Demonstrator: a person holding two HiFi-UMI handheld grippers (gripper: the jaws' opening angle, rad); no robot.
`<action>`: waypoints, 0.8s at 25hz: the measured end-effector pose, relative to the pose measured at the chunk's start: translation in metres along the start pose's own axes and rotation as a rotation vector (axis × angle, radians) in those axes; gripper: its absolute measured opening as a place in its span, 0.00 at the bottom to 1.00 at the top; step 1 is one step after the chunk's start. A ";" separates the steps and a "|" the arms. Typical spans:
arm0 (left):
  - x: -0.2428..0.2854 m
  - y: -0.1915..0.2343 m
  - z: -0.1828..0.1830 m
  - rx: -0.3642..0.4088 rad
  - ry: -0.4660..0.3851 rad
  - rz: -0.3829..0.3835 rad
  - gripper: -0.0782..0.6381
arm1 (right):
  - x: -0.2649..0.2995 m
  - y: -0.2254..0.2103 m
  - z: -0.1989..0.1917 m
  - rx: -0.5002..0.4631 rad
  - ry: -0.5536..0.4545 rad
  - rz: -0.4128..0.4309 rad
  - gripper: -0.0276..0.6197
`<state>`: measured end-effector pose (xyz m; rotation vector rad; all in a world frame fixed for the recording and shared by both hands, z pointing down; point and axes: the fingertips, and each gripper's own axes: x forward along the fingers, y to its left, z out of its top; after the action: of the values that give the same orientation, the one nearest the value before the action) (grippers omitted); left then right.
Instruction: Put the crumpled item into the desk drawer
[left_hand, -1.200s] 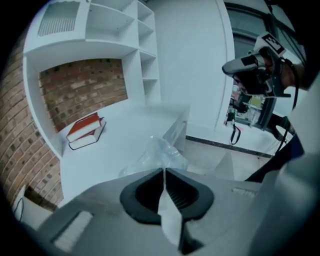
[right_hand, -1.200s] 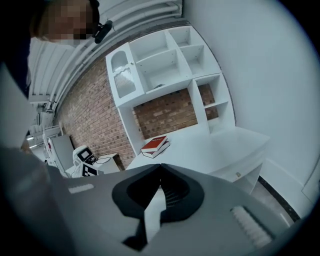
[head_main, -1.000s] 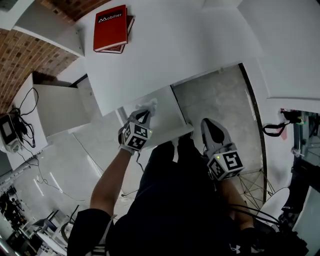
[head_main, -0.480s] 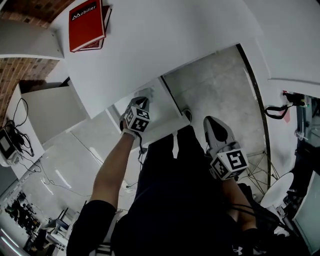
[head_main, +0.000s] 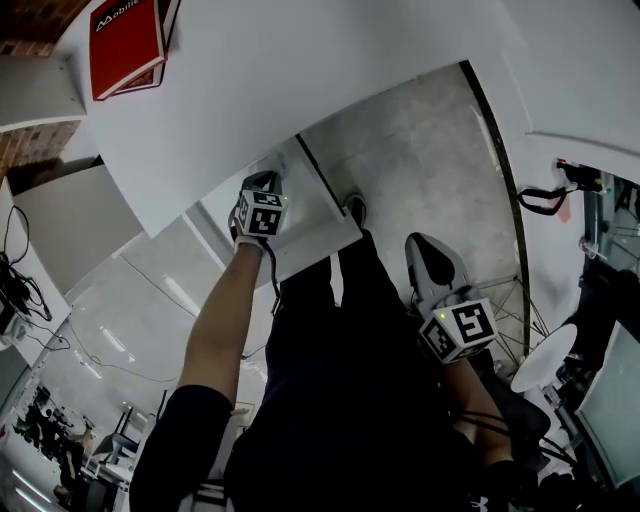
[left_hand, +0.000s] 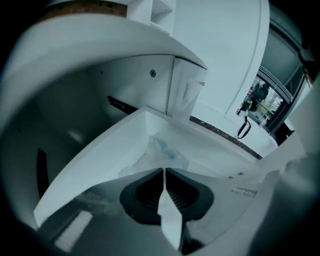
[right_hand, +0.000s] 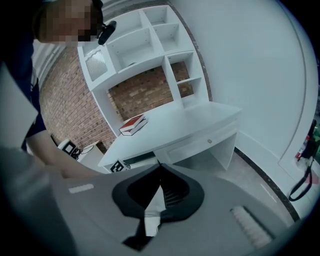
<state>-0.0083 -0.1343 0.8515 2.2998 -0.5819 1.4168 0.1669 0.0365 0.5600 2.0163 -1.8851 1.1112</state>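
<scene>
Reaches further in than a second ago, left tool (left_hand: 164, 170) clamped on the crumpled item (left_hand: 162, 150), low inside the open desk drawer (left_hand: 100, 152). Probably leaves only the release; holds right tool (right_hand: 160, 166) closed, empty, aside.

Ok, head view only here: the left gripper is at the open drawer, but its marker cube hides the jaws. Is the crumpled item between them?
Observer: Yes. In the left gripper view, the left gripper is closed on the crumpled item, which sits inside the drawer.
Operator: And the right gripper, holding anything?
Observer: No. Its jaws are together, with nothing held.
Operator: Any other drawer?
Observer: The right gripper view shows a second drawer front, closed, with a small knob.
</scene>
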 end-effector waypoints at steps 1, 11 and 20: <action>0.005 0.001 -0.002 -0.015 0.005 0.000 0.13 | -0.001 -0.002 -0.002 0.001 0.007 -0.006 0.05; 0.029 -0.001 -0.007 -0.069 0.006 0.014 0.16 | -0.008 -0.004 -0.017 -0.003 0.047 0.000 0.05; 0.005 0.002 0.004 -0.040 -0.044 0.026 0.28 | 0.003 0.016 -0.008 -0.029 0.023 0.056 0.05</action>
<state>-0.0044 -0.1391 0.8549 2.3047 -0.6500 1.3576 0.1488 0.0360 0.5616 1.9383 -1.9465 1.1092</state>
